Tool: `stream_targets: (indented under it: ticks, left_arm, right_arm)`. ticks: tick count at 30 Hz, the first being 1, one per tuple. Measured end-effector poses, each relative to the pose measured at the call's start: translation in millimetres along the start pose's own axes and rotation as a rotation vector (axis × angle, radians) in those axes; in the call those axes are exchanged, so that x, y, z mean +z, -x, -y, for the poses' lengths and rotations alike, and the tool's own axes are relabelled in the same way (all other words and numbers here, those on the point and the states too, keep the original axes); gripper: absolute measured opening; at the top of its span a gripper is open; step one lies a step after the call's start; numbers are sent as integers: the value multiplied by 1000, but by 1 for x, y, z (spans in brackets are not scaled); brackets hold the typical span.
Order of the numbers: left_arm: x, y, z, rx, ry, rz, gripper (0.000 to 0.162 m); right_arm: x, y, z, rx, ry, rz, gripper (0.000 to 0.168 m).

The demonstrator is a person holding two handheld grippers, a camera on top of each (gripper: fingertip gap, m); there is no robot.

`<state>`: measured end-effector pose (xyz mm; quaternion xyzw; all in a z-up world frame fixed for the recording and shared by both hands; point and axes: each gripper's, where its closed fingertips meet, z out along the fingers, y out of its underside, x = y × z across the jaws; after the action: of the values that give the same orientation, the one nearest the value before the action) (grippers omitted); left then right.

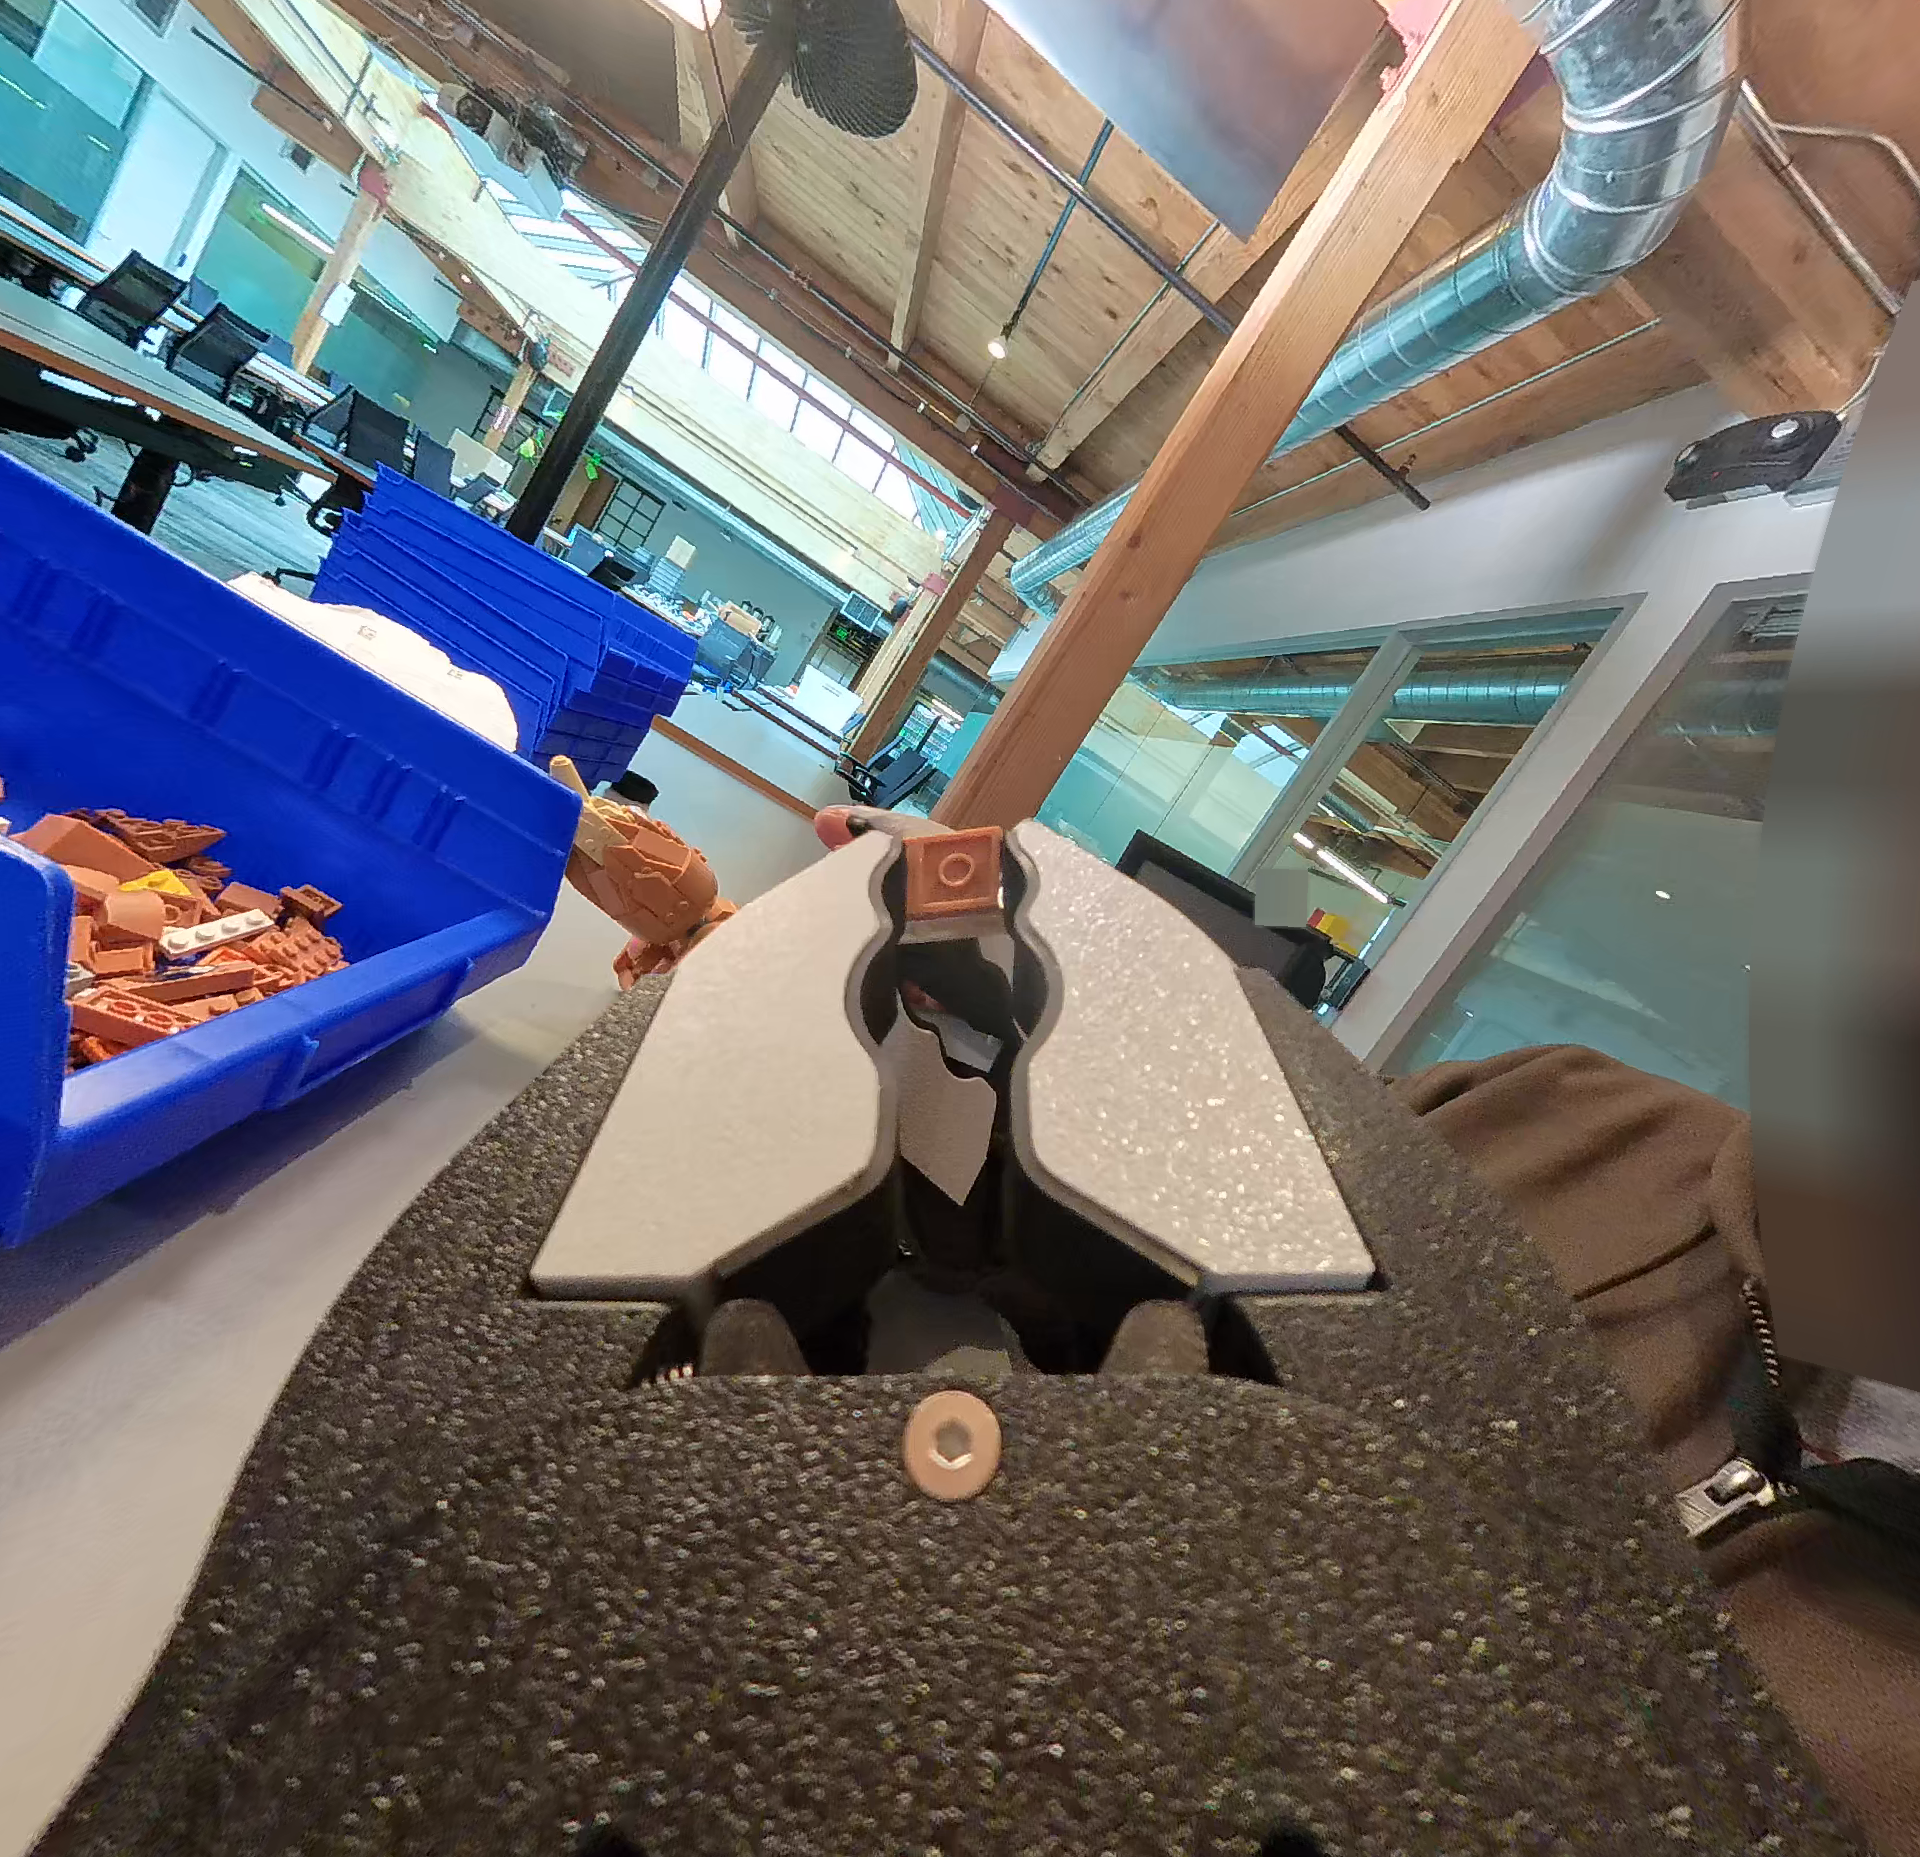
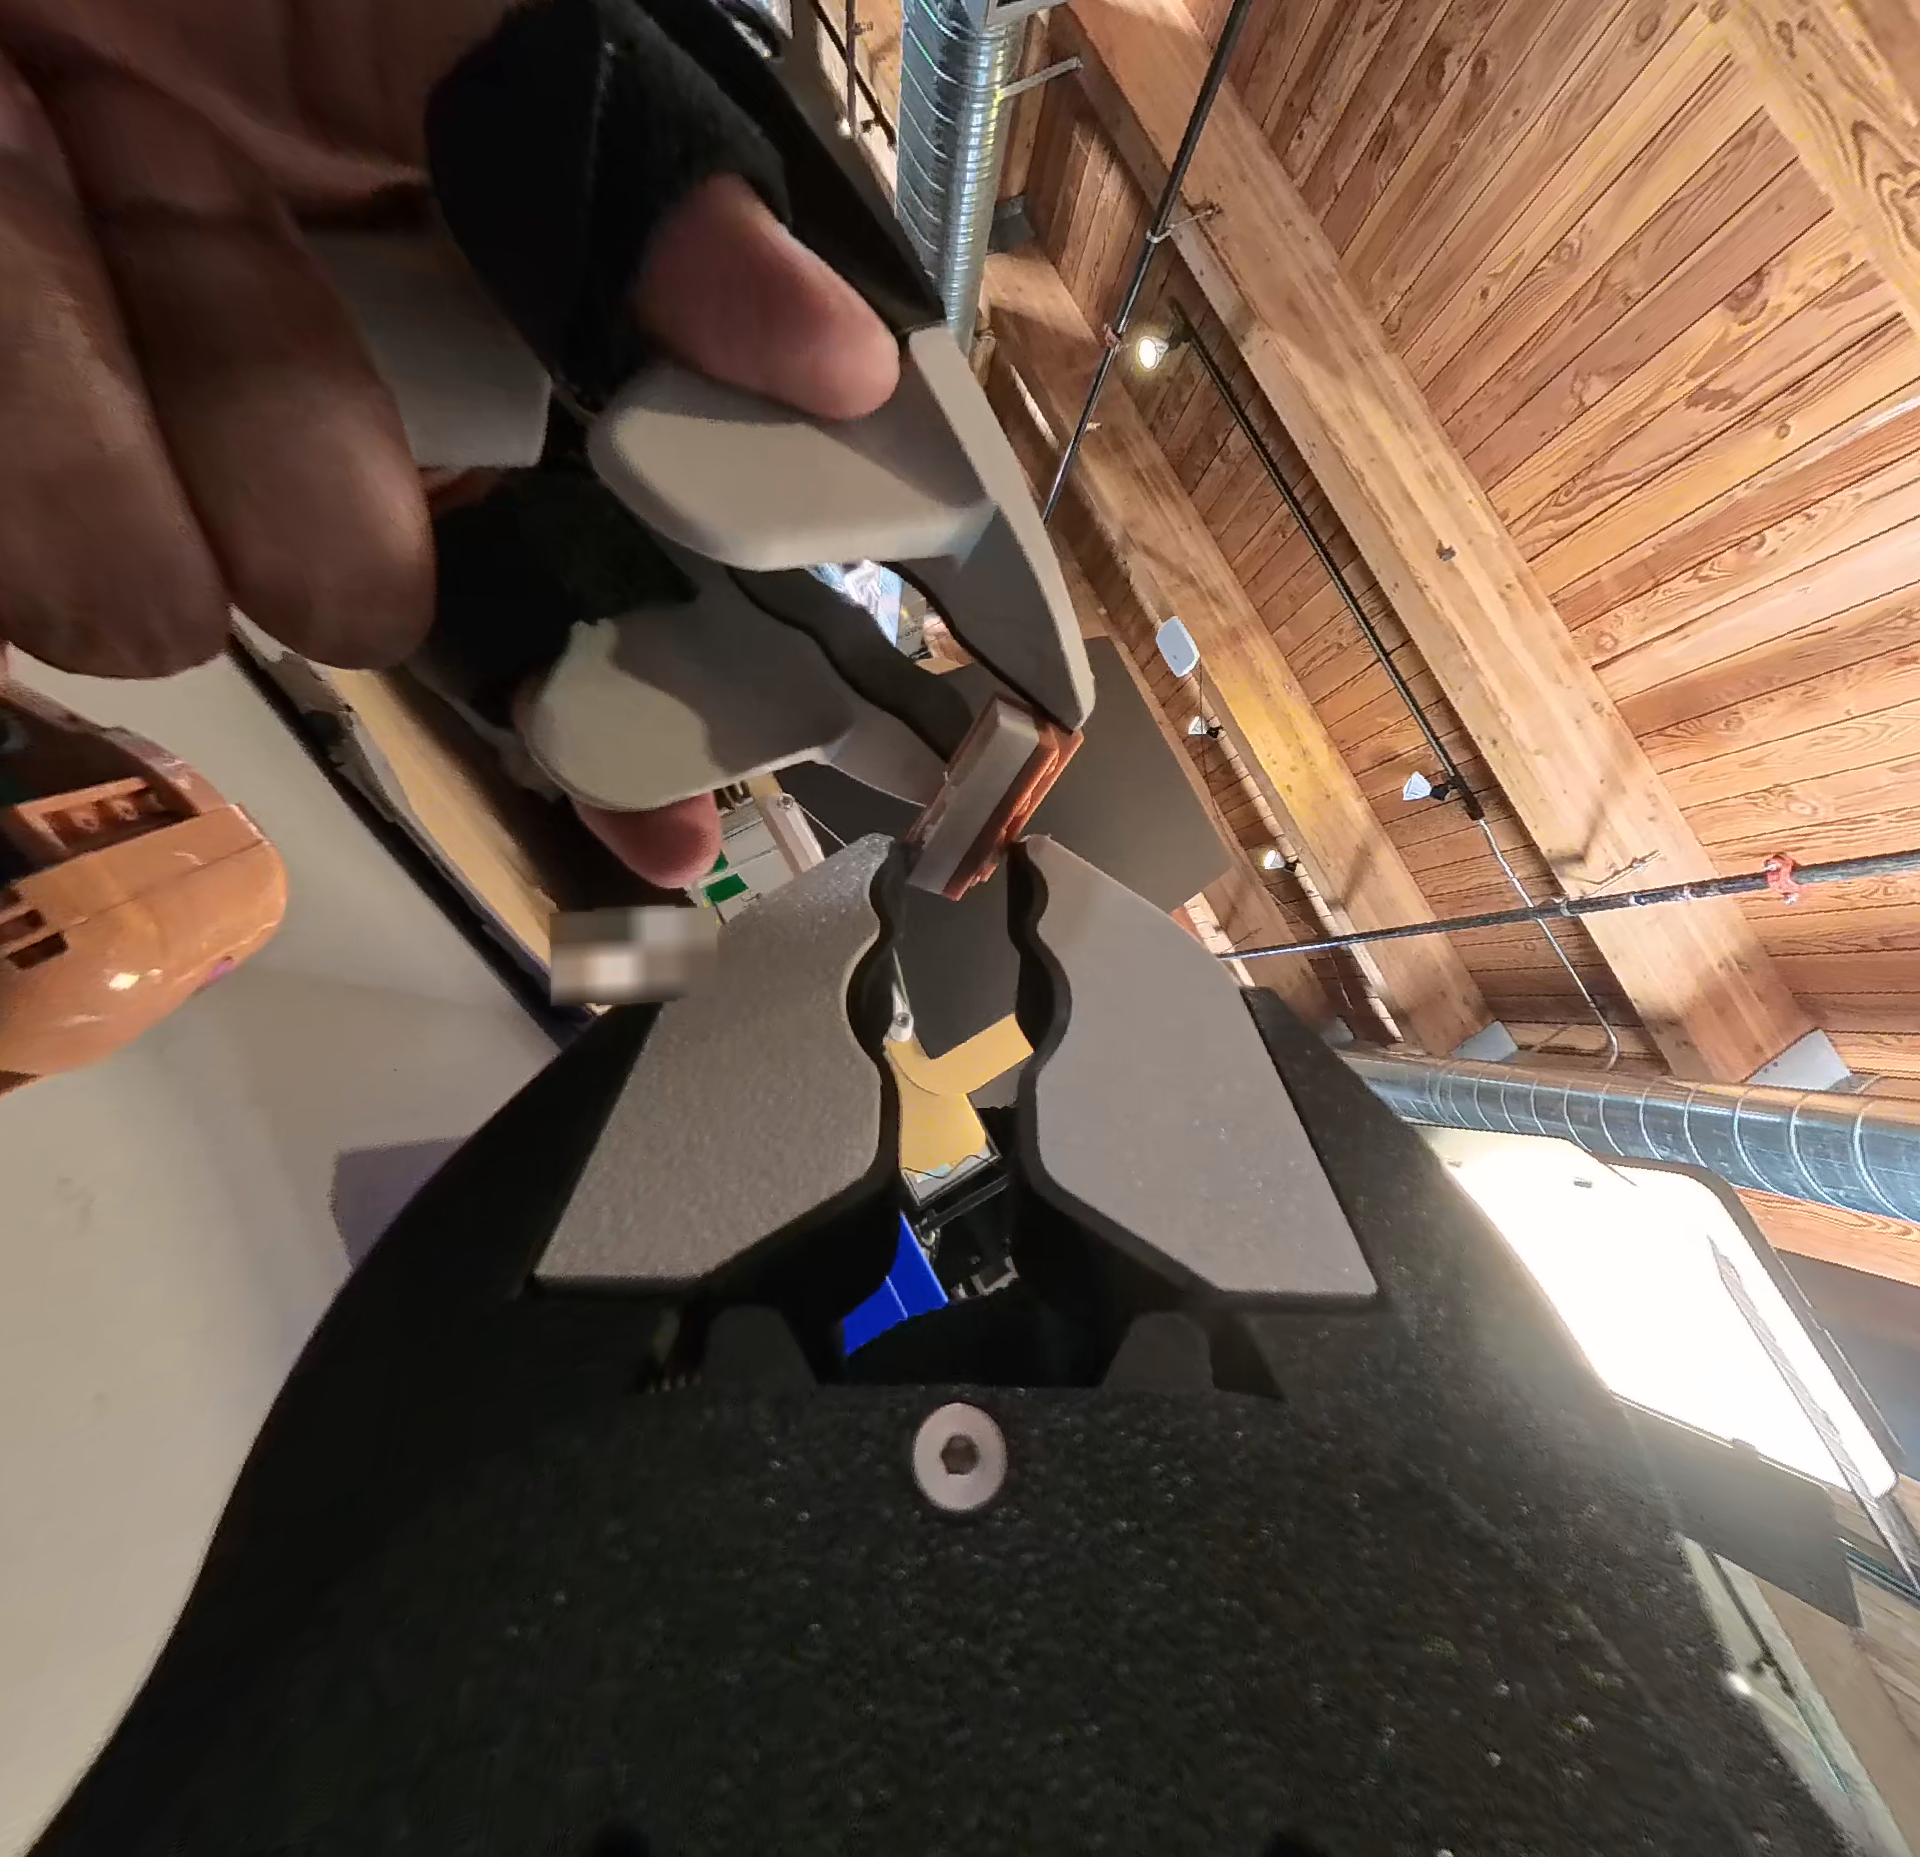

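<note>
Reddish-brown plastic is pinched at the tips of the left gripper (image 1: 953, 877): a small square brick piece (image 1: 952, 871) with a single stud is clamped between its jaws. In the right wrist view, the same brick piece (image 2: 987, 815) is seen touched at the tips of the right gripper (image 2: 956, 857), whose jaws are spread a little around it. To the left, a blue bin (image 1: 312, 799) of loose bricks (image 1: 177, 924) is set on the grey table (image 1: 156, 1392), with a brown brick model (image 1: 649, 877) just beside it.
</note>
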<state>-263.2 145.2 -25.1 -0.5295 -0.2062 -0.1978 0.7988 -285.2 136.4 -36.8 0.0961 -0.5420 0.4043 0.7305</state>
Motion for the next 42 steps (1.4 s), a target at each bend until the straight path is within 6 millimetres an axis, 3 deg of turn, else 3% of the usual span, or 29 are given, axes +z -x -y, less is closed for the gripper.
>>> stream_targets:
  ticks: [9, 16, 20, 24, 27, 32, 42]
  left_arm:
    - [-3, 8, 5, 27, -4, 77, 37]
    - [1, 14, -8, 365, 121, 236, 40]
    - [-1, 14, -7, 584, 131, 312, 20]
    - [-11, 24, -10, 803, 270, 407, 19]
    - [-23, 33, -15, 1007, 420, 442, 19]
    - [-32, 29, -40, 1271, 621, 305, 19]
    - [-35, 36, -49, 1339, 701, 313, 20]
  right_arm:
    - [0, 1, -4, 120, 20, 41, 17]
    - [2, 7, -9, 225, 78, 72, 16]
    - [2, 15, -5, 170, 63, 94, 20]
    - [-1, 30, -5, 106, -8, 216, 31]
    - [-7, 27, -4, 72, -87, 260, 33]
    - [-16, 26, 5, 49, -200, 313, 29]
    - [-27, 43, 10, -155, -254, 372, 5]
